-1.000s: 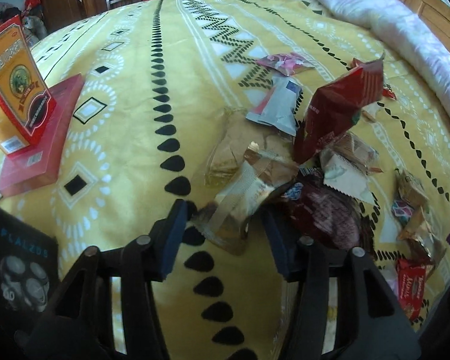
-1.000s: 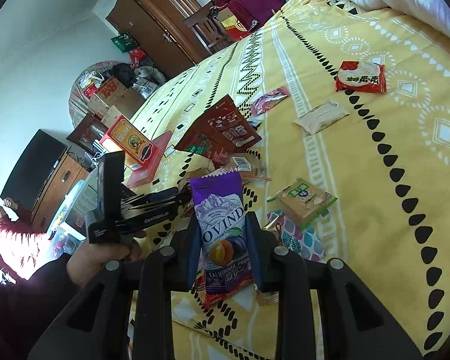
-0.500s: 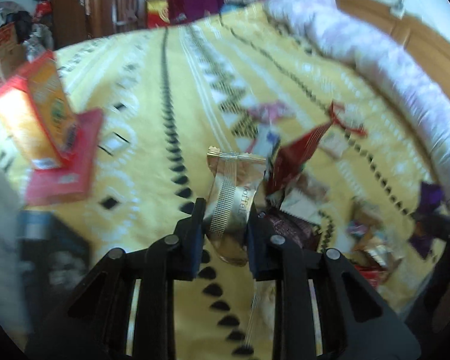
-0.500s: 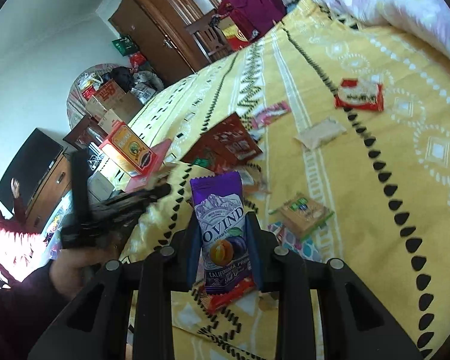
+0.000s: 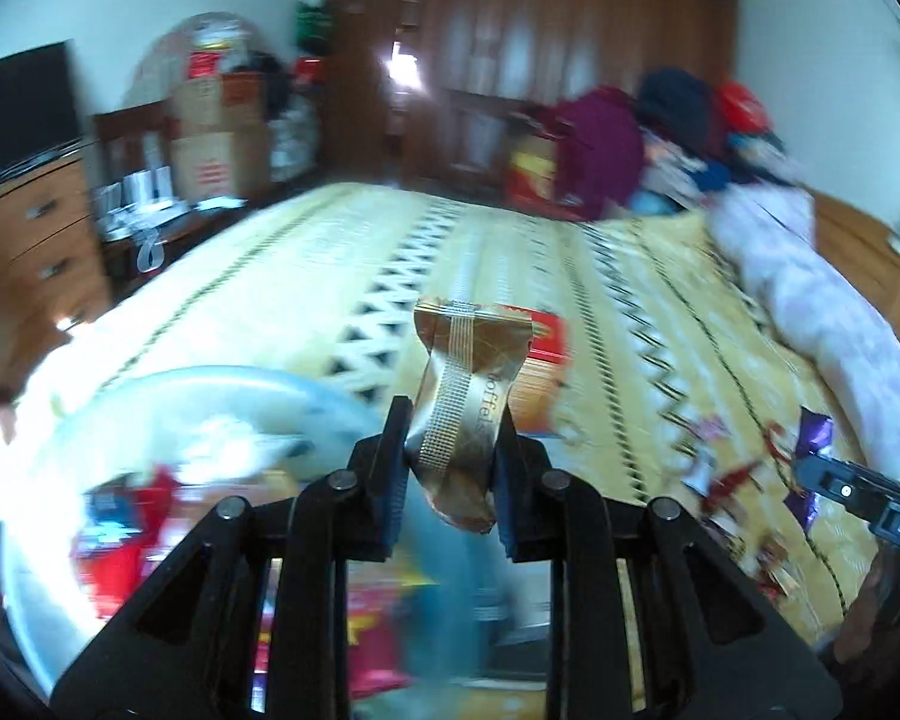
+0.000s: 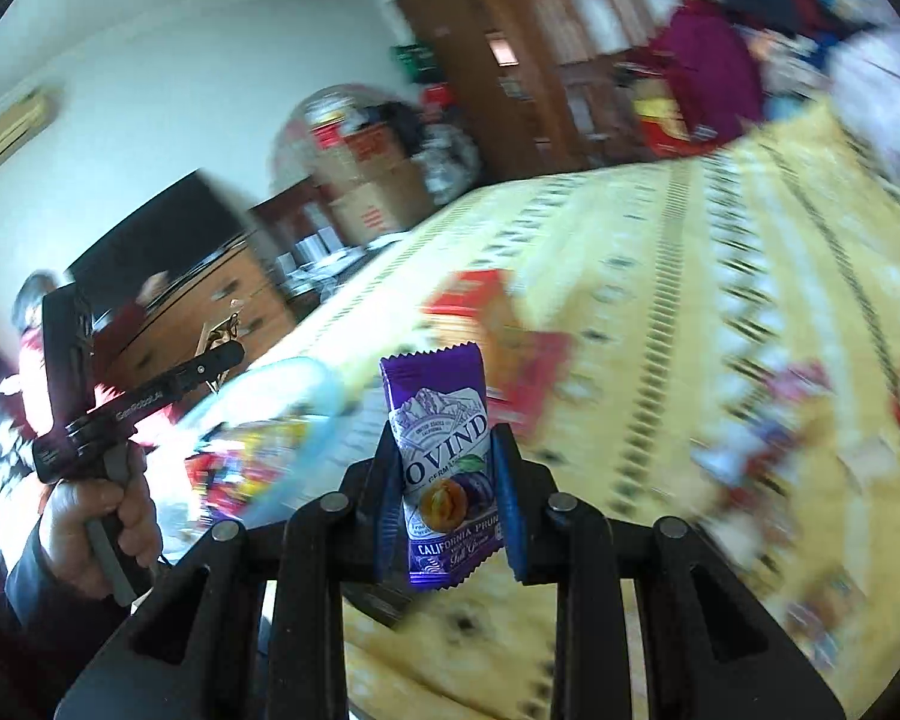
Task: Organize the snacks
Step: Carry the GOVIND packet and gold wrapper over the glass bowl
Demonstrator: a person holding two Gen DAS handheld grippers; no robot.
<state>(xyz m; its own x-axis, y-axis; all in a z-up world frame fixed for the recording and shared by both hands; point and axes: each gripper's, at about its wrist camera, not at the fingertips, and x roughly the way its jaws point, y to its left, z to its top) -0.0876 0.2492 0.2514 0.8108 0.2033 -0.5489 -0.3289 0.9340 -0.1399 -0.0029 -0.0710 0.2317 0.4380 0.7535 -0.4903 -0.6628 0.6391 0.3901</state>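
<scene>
A: Looking along the left gripper (image 5: 450, 456), I see its two fingers pressed on a gold-brown snack packet (image 5: 465, 396). The packet stands upright between the pads, its top edge above the fingertips, lifted over the bed.

B: And the right gripper (image 6: 447, 492)?

A: It pinches a purple prune packet (image 6: 444, 456), also upright, with a picture of a fruit on the front. Both packets are in the air, not on the cover.

B: What is just behind them?

A: Low at the left there is a clear plastic bag (image 5: 222, 402) with colourful snacks inside, very blurred. In the right wrist view the same bag (image 6: 282, 420) lies beside the person's hand (image 6: 99, 516), which holds the handle of the left gripper.

B: Further away?

A: A red and orange box (image 5: 537, 372) stands on the yellow patterned bed cover (image 5: 630, 300). Small scattered snacks (image 5: 726, 468) lie on the cover at the right, too blurred to name. Behind the bed I see a purple bag (image 5: 600, 156) and a dark wooden wardrobe (image 5: 570, 24).
</scene>
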